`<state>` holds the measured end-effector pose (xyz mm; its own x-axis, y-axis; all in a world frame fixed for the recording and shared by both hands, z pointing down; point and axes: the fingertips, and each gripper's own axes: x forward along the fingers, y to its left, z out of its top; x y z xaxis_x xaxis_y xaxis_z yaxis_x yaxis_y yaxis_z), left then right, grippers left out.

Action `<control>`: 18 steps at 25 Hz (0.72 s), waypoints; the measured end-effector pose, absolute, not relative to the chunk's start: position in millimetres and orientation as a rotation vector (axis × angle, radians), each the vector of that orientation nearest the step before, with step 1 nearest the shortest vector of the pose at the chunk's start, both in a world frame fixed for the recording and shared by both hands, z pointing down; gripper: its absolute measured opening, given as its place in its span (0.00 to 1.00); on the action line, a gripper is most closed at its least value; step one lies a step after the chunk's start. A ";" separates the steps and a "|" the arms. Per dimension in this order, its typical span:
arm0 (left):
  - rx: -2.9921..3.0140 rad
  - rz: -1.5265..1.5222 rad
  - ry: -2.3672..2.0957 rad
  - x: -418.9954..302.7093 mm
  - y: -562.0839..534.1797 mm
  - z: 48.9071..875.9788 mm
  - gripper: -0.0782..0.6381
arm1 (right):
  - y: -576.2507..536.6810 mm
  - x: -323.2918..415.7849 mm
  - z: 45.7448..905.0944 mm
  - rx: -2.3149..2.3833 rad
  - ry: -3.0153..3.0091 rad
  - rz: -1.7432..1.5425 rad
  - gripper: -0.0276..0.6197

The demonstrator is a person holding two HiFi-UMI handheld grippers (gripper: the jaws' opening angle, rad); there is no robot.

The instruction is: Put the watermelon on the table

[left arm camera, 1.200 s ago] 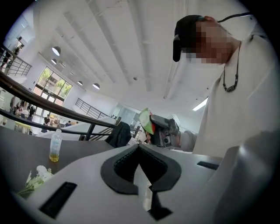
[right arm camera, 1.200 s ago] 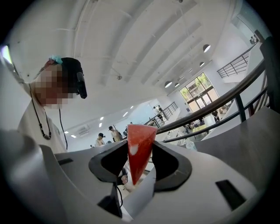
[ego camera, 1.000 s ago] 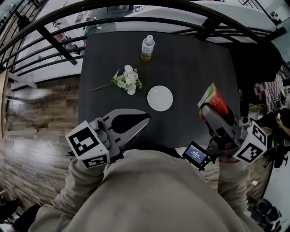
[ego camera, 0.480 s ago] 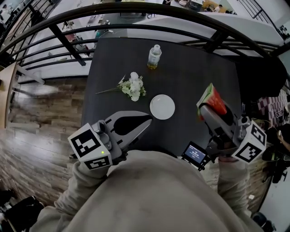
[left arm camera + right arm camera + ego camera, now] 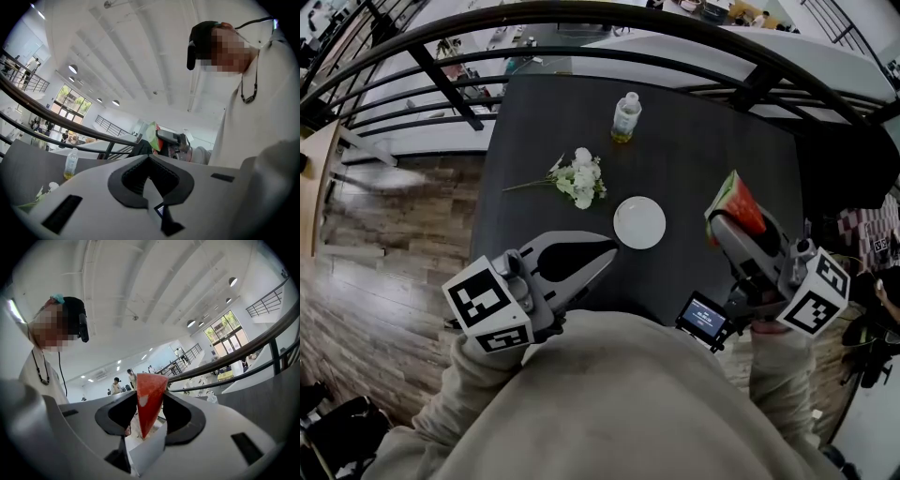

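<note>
A wedge of watermelon (image 5: pixel 737 202), red flesh with a green rind, is clamped in my right gripper (image 5: pixel 724 223), which hovers over the right part of the dark table (image 5: pixel 703 141). In the right gripper view the red wedge (image 5: pixel 149 397) stands upright between the pads of the right gripper (image 5: pixel 149 414). My left gripper (image 5: pixel 607 249) is over the table's near edge, left of the white plate (image 5: pixel 639 222), with its tips together and nothing in them. The left gripper view shows the left gripper (image 5: pixel 149 158) shut, with the watermelon's rind (image 5: pixel 151 133) beyond it.
A bunch of white flowers (image 5: pixel 581 178) lies at the table's middle left, and a small bottle (image 5: pixel 626 116) stands near the far edge. A black railing (image 5: pixel 581 19) curves round the far side. Wooden floor (image 5: pixel 384 244) lies to the left. A small screen (image 5: pixel 703 319) sits by my right wrist.
The head camera's view has shifted a little, so the table's things sit slightly further right. Both grippers have kept their places, and the slice stays gripped.
</note>
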<state>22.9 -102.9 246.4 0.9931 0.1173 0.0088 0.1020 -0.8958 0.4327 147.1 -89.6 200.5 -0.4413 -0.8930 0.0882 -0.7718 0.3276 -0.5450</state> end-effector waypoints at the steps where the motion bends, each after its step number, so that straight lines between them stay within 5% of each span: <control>1: 2.688 0.047 0.153 22.6 -102.3 247.2 0.11 | -89.5 146.7 202.2 -1.511 2.366 -0.783 0.33; 18: 2.635 0.069 0.063 13.7 -99.5 264.1 0.11 | -102.3 139.2 224.6 -1.442 2.425 -0.876 0.33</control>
<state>13.7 -99.5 264.1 0.9976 0.0577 0.0372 0.0325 -0.8743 0.4844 139.2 -102.3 224.6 -0.5103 -0.8495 0.1338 -0.7389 0.3535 -0.5737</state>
